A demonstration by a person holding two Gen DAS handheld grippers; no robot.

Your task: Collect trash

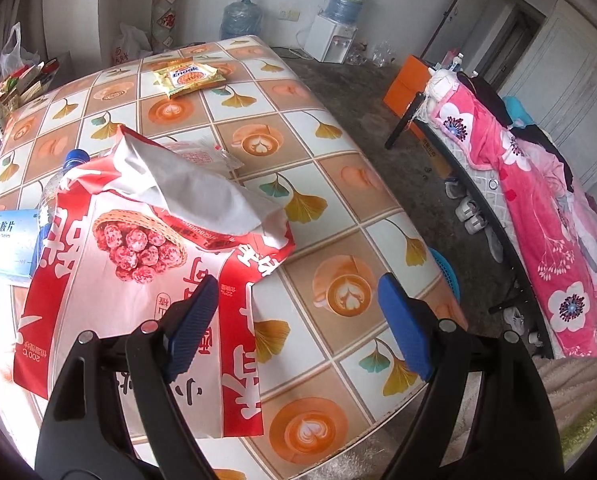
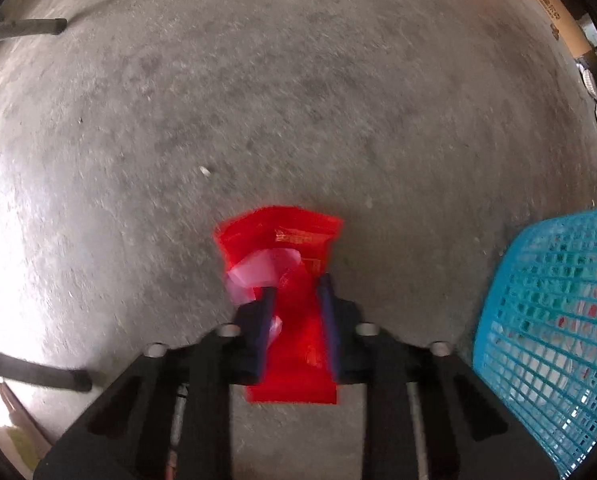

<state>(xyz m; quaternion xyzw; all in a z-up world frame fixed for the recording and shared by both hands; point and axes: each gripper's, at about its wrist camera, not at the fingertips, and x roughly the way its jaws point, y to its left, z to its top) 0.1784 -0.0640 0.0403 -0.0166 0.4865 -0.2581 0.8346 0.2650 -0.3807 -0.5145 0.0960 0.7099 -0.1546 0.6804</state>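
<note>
Glossy red plastic wrapper (image 2: 282, 240), rough matt concrete floor (image 2: 258, 100), blue plastic lattice basket (image 2: 546, 320).

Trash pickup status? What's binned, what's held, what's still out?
Done: the blue mesh basket seems to hold some scraps already, though they're hard to identify through the mesh. In hand: the right claw is shut on a red wrapper above the concrete floor, basket beside it. Left: the left claw is open and empty over the table, where the big red snack bag and the yellow packet remain.

Blue basket (image 2: 546, 320) cut off at right edge; motion-blurred red wrapper (image 2: 282, 248).
</note>
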